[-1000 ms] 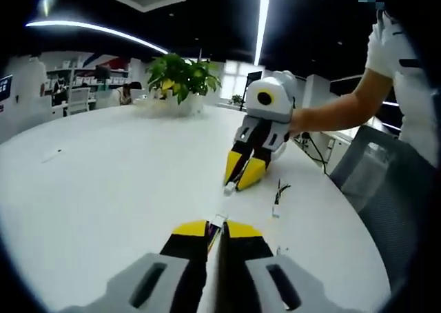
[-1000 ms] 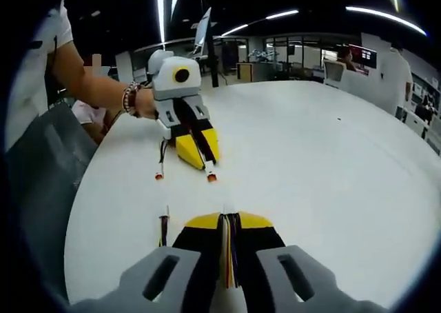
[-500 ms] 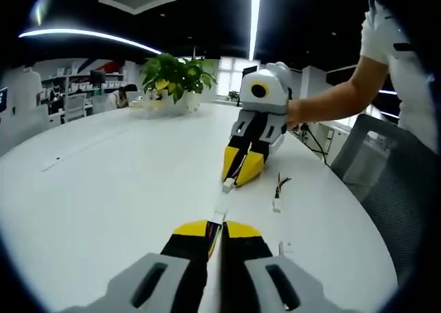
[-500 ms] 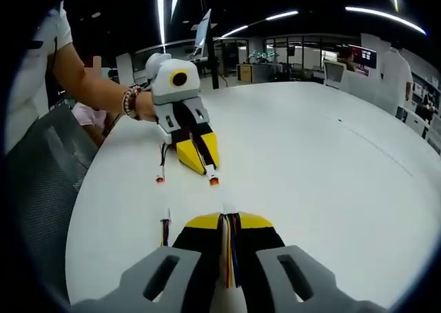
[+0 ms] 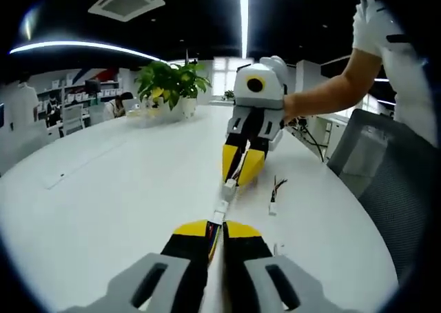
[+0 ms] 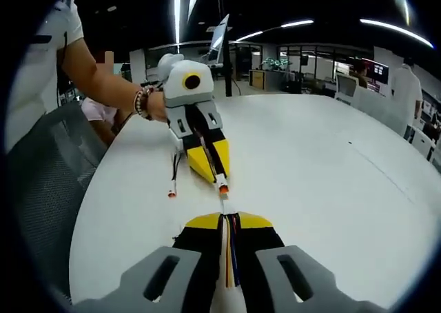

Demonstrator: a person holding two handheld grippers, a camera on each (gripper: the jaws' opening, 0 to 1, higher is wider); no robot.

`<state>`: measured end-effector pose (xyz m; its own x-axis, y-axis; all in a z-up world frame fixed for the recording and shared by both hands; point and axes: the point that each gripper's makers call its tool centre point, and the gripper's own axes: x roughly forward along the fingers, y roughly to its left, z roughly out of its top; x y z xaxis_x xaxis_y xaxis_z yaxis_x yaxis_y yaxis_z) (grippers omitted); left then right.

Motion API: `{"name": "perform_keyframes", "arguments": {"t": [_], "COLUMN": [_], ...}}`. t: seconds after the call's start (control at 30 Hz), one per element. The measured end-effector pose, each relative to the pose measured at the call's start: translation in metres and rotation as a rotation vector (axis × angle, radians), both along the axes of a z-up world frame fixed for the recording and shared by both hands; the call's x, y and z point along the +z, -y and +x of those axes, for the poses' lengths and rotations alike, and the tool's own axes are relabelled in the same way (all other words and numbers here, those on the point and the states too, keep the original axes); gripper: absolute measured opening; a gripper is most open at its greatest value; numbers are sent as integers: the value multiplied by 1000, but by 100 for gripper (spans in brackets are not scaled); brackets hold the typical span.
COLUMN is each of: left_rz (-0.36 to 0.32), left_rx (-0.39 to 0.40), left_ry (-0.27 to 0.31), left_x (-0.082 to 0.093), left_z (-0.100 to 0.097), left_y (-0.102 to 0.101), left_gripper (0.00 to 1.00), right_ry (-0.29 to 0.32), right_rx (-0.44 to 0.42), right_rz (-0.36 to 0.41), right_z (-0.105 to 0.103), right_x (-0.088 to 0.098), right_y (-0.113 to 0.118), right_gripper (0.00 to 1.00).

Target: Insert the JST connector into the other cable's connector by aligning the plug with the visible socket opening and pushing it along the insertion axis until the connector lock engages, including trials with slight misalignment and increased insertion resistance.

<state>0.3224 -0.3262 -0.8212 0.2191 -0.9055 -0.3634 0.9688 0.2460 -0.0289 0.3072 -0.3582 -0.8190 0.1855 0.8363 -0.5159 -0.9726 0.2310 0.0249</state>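
left gripper (image 5: 216,225): fingers clenched on white JST plug (image 5: 219,214) and its wires | right gripper (image 5: 238,177): at 12 o'clock, clenched on socket connector (image 5: 228,185), tips meeting over white counter (image 5: 103,196) | spare cable (image 5: 273,198): at 2 o'clock, on counter

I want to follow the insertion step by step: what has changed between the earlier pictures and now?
The two grippers came toward each other: the gap between the left gripper's connector and the right gripper's white connector has nearly closed; mating cannot be confirmed. Both jaws stayed shut on their cables. The loose cable stayed on the table.
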Motion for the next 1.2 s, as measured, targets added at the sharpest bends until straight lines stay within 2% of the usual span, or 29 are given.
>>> {"name": "perform_keyframes", "arguments": {"t": [0.1, 0.3, 0.9, 1.2], "left_rz": [6, 4, 17, -9], "left_rx": [-14, -25, -49, -35], "left_ry": [7, 13, 15, -6], "left_x": [0, 2, -2, 1], "left_z": [-4, -5, -8, -3], "left_y": [1, 3, 0, -4], "left_gripper": [0, 0, 0, 0], "right_ry": [23, 37, 34, 22], "right_rx": [36, 76, 119, 109], "right_rz": [-4, -40, -83, -73], "right_z": [-4, -4, -6, -2], "right_x": [6, 1, -7, -4], "right_y": [-9, -10, -20, -20], "right_gripper": [4, 4, 4, 3]}}
